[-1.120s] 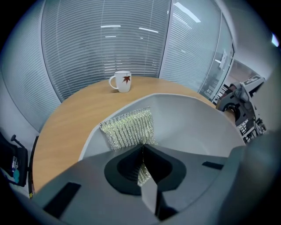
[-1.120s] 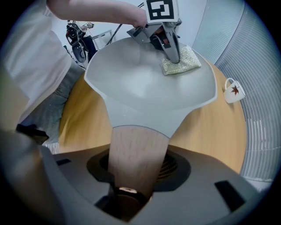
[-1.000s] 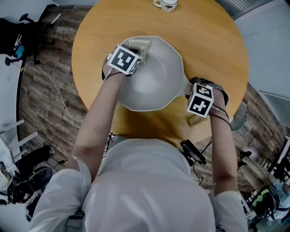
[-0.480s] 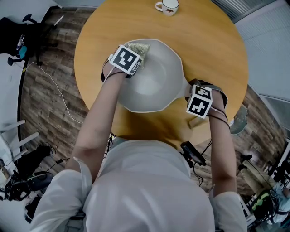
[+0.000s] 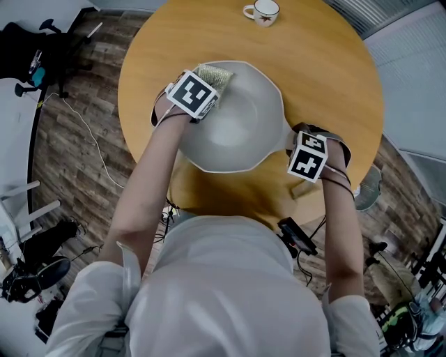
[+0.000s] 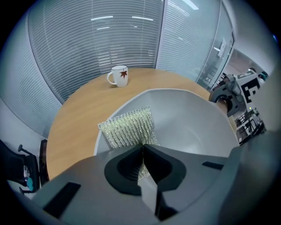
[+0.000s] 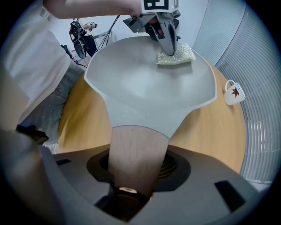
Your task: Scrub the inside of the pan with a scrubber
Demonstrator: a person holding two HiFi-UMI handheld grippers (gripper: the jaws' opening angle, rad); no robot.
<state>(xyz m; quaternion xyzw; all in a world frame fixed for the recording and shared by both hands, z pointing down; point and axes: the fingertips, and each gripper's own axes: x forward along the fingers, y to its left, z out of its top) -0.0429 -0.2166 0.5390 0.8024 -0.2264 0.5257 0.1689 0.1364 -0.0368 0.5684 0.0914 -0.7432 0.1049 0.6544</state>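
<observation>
Head view, as I read it from my end: the pan [image 5: 237,125], pale grey, wide & deep, sits approx mid-table on the round wooden table [image 5: 327,77]. Its wooden handle [image 7: 134,149] sticks out at approx 4 o'clock.

The R gripper [image 7: 131,176] comes onto that handle from above, pointing down at the tabletop w/ its marker cube facing up. In the right gripper view I see its jaws clamped on the handle, one on either side, the wood filling the gap between them. The person's R forearm [image 5: 343,223] runs nearly straight up from 6 o'clock to the gripper.

The L gripper [image 6: 142,148] is over the pan's rim at approx 10–11 o'clock, pitched steeply down & leaning in toward the bowl. Its jaws are pinched together on the near edge of the scrubber [image 6: 128,127], a silvery-green mesh pad. The rest of the pad fans out past the tips & lies against the pan's inside wall just under the rim, at approx 11 o'clock in the head view. The L forearm [image 5: 150,185] reaches up diagonally from approx 7 o'clock to the gripper.

A white mug [image 5: 263,10] w/ a red leaf mark stands near the table's far edge at 12 o'clock, well apart from the pan.
</observation>
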